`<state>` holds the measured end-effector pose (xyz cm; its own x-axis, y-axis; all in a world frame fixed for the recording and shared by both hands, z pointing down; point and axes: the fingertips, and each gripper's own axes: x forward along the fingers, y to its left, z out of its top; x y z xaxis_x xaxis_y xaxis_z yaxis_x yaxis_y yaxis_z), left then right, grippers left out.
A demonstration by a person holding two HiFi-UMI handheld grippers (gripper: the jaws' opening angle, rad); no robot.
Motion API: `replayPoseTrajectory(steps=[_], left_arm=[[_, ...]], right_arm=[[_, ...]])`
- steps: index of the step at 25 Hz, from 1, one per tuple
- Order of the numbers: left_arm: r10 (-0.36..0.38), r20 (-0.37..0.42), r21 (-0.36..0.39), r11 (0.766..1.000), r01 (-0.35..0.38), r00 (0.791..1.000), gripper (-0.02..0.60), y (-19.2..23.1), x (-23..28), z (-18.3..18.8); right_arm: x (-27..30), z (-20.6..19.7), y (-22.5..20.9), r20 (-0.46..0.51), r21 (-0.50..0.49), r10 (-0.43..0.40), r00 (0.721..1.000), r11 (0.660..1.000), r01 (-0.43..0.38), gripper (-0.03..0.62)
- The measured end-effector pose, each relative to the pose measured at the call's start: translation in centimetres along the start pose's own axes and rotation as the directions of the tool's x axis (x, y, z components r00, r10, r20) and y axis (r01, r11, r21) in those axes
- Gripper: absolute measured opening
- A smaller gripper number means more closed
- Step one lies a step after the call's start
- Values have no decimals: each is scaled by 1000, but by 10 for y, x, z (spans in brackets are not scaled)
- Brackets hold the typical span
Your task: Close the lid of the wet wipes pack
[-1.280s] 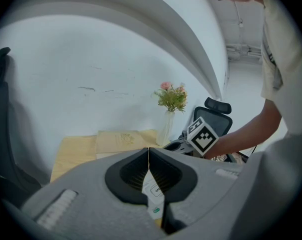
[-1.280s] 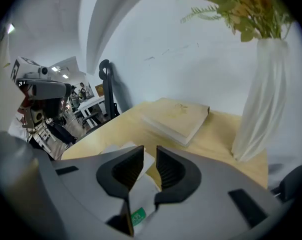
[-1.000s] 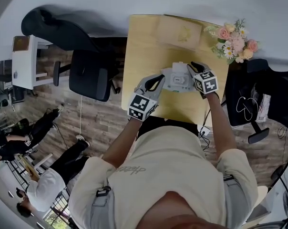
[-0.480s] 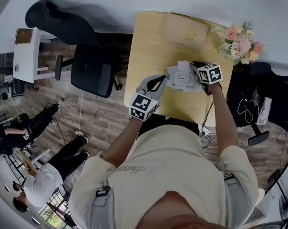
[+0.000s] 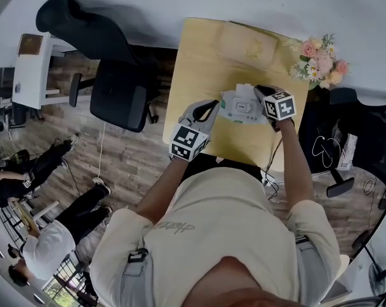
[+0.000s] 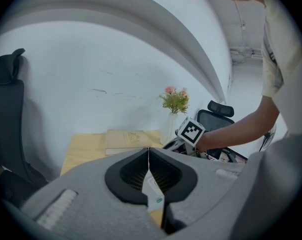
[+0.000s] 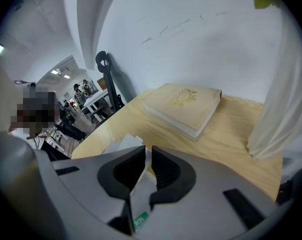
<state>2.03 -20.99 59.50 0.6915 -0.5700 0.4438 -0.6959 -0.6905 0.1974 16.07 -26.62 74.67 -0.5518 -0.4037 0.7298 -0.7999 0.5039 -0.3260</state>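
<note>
One white plastic wet wipes pack (image 5: 234,109), beside left claw (image 5: 210,107) pressed together, under right claw (image 5: 261,93) nearly together, one cream book (image 5: 244,43) beyond.

The left tongs (image 6: 148,152) are seen pressed together at the tips, with a white pack (image 6: 154,194) caught in the slit between the jaws. Beyond, a book (image 6: 131,140) is laid on the yellow counter (image 6: 83,153), flowers (image 6: 176,100) are stood beside it, and the right tongs (image 6: 172,145) are held near them.
</note>
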Motion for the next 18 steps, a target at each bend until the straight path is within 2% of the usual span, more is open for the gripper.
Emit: replayPoseTrajectory(steps=[9,18], left_arm=[[-1,41,-5,1000,1,999,18,3,-12,8],[-11,85,1,1000,11,996,18,1,-19,19]], right_arm=[[-19,-1,18,29,-52,-22,999,998,24,37],[-38,-8,40,55,-81,-9,998,997,13,40]])
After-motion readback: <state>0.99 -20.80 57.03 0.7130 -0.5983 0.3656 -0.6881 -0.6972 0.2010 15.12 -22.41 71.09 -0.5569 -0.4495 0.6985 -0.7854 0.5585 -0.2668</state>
